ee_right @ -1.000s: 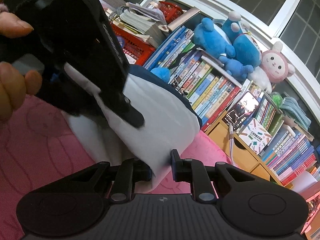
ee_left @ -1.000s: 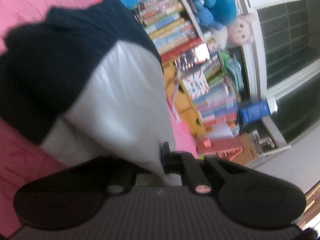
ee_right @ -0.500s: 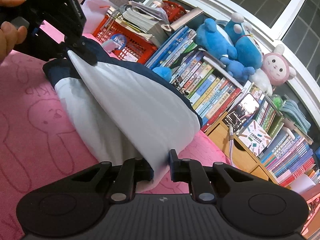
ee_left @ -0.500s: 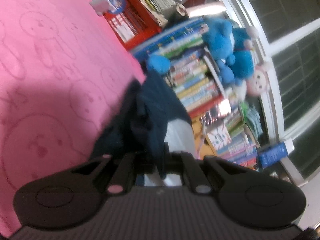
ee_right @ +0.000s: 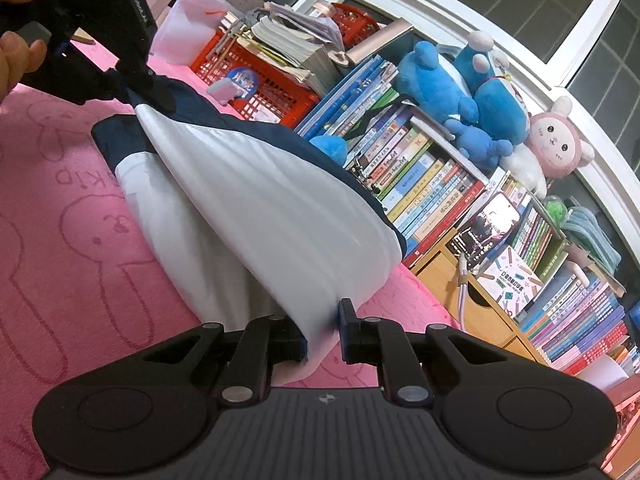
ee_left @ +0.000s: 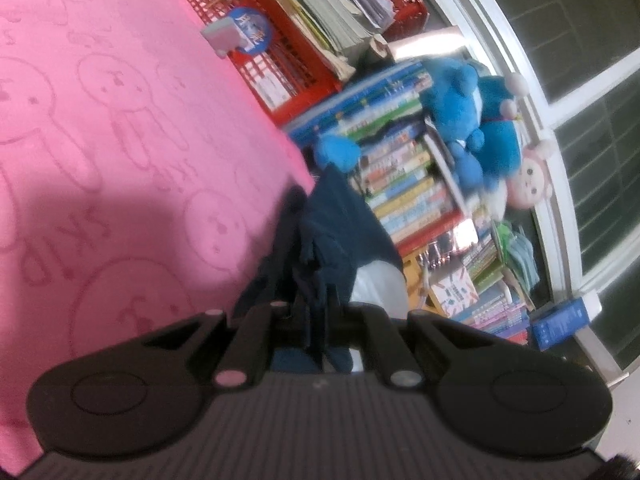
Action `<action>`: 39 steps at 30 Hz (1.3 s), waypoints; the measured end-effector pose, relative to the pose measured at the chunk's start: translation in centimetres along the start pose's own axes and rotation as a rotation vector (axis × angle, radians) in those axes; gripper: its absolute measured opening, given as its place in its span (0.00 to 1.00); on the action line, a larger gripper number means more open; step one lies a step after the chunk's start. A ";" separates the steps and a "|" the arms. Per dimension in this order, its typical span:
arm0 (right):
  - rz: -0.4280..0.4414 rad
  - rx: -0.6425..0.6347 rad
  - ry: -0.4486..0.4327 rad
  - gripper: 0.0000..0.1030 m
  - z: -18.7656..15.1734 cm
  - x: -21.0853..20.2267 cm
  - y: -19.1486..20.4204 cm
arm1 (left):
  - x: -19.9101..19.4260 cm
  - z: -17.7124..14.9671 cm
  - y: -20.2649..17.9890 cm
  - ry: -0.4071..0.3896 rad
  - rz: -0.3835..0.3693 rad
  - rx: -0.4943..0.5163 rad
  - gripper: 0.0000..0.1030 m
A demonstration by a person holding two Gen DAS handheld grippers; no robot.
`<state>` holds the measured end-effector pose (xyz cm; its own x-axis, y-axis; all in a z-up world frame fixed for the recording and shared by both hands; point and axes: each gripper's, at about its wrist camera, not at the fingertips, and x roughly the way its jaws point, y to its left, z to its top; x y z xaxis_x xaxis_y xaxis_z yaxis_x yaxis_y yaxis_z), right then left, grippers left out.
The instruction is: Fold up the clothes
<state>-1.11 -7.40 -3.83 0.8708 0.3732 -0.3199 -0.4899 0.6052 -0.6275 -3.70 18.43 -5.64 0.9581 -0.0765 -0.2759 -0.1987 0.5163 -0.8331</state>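
Note:
A white garment with navy trim is stretched above the pink towel. My right gripper is shut on its near white edge. In the right wrist view my left gripper, held by a hand, pinches the far navy corner. The left wrist view shows the left gripper shut on bunched navy cloth, with a patch of white fabric behind it. Part of the garment sags onto the towel under the lifted layer.
A pink towel with rabbit prints covers the surface. Behind it stand a red basket of papers, rows of books, blue plush toys and a pink plush. A window frame runs behind.
My left gripper has carried the navy corner up and away from the right gripper, drawing the garment taut. The right gripper has stayed in place, still clamped on the white edge.

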 end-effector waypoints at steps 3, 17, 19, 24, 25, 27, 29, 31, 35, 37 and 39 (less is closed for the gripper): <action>-0.003 -0.002 -0.001 0.15 0.0 0.0 0.1 | -0.6 0.3 0.3 -0.026 0.012 -0.016 0.06; 0.000 0.022 0.011 0.26 0.1 -0.2 -0.1 | -5.6 0.5 -1.9 -0.067 0.067 0.255 0.05; 0.040 0.090 0.039 0.41 0.1 -0.5 -0.7 | -5.1 -0.2 -2.0 -0.035 0.045 0.242 0.07; 0.085 0.292 0.130 0.49 -0.4 -0.9 -2.3 | -4.3 -1.5 -2.1 0.023 0.002 0.202 0.09; 0.086 0.342 0.150 0.50 -0.6 -0.9 -2.7 | -4.3 -1.7 -2.0 0.034 -0.011 0.186 0.09; 0.102 0.494 0.196 0.50 -1.1 -0.7 -3.7 | -4.2 -2.1 -1.7 0.058 -0.040 0.144 0.09; 0.126 0.666 0.241 0.50 -1.6 0.0 -4.7 | -4.0 -2.5 -1.5 0.083 -0.065 0.102 0.10; 0.147 0.790 0.263 0.49 -1.9 0.6 -5.4 | -3.7 -3.0 -1.4 0.108 -0.080 0.075 0.10; 0.155 0.860 0.226 0.19 -1.5 0.9 -5.4 | -2.7 -4.1 -1.5 0.164 -0.111 0.026 0.13; 0.166 0.878 0.213 0.19 -1.1 0.8 -5.4 | -2.1 -4.8 -1.5 0.198 -0.132 -0.006 0.16; 0.160 0.848 0.187 0.18 -0.4 0.5 -5.6 | -1.5 -5.4 -1.6 0.235 -0.153 -0.039 0.19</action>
<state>2.10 -10.89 -0.73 0.7452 0.4218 -0.5165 -0.4066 0.9013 0.1494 -5.92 13.11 -6.53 0.9043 -0.3494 -0.2452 -0.0675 0.4501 -0.8904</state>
